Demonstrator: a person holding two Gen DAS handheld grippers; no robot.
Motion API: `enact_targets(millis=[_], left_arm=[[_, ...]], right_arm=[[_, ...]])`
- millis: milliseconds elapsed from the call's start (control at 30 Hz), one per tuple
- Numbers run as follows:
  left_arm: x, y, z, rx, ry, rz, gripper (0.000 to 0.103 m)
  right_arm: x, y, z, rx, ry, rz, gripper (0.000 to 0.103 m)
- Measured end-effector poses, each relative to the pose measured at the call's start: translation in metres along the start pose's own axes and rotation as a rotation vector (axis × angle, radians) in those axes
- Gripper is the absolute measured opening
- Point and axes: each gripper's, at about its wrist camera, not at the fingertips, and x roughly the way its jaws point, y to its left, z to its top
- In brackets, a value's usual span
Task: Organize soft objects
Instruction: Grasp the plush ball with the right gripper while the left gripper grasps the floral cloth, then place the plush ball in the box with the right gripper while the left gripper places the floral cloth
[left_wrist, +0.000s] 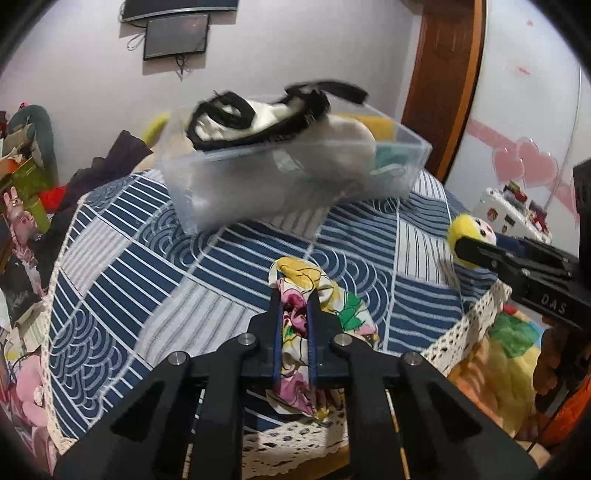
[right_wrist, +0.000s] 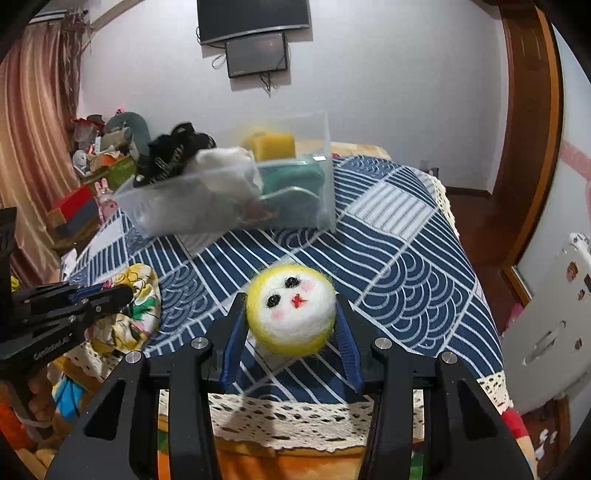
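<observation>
Left wrist view: left gripper clamps floral cloth; right gripper pinches felt ball; bin part-filled, both items pending.

The bedspread is navy blue with white stripes and wave arcs, broken by pale grey striped patches and edged in cream lace. The felt ball has a white face ringed in yellow, black eyes, pink cheeks and a red mouth, while the crumpled cloth is cream with yellow, pink and green floral print. The clear plastic bin holds black, white, yellow and teal pieces, and both claws are black with blue pads.
</observation>
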Motion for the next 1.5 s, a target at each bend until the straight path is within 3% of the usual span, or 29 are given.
enact_targets(millis=[467,767,1033,1400,1500], left_arm=[[-0.050,0.012,0.056,-0.019,-0.225,0.035,0.009],[-0.047,0.026,0.099,-0.056,-0.320,0.101,0.009],[-0.013,0.027,0.124,-0.085,-0.315,0.113,0.009],[0.046,0.040,0.122,-0.093,-0.183,0.146,0.010],[0.046,0.037,0.119,-0.058,-0.183,0.161,0.021]], right_arm=[[-0.004,0.010,0.040,-0.037,-0.115,0.012,0.042],[0.000,0.020,0.073,-0.056,-0.191,0.033,0.042],[0.026,0.036,0.098,-0.076,-0.198,0.056,0.042],[0.074,0.053,0.100,-0.119,-0.083,0.065,0.042],[0.076,0.060,0.093,-0.166,-0.059,0.058,0.043]])
